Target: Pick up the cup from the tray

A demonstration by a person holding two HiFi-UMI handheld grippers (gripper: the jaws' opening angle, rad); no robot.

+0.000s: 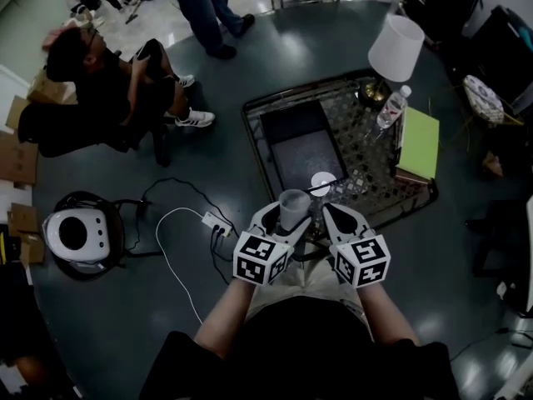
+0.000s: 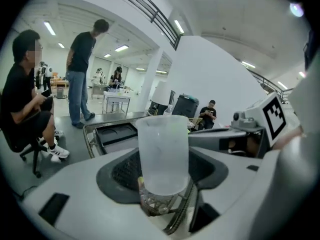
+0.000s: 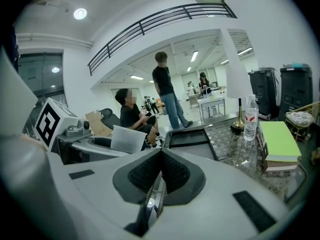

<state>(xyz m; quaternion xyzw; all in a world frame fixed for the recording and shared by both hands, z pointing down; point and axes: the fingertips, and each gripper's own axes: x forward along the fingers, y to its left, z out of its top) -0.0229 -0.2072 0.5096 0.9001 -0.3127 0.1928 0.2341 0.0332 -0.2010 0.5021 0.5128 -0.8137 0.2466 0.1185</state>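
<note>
1. My left claw is clenched on the frosted cup, gripping it low on its wall. The cup stands upright, lifted clear of the black tray, over the near edge of the glass-topped table.
2. My right claw, just beside it, is squeezed together on nothing.
3. The risk, as I judge it: with the grip so near the base, a quick tilt could let the smooth wall pivot or slip between the pads. Squeezing harder might buckle the thin wall.
4. The two claws sit close together, so a swing to my right could knock the cup against the other claw.
5. Just ahead lie a white disc and the tray, whose raised rim I must clear if I lower again.
6. Farther back, a water bottle, a green book and a lamp crowd the table's right end.
7. There is open room upward and back toward my body. To my left there is only floor with a cable, and a seated person well apart.
</note>
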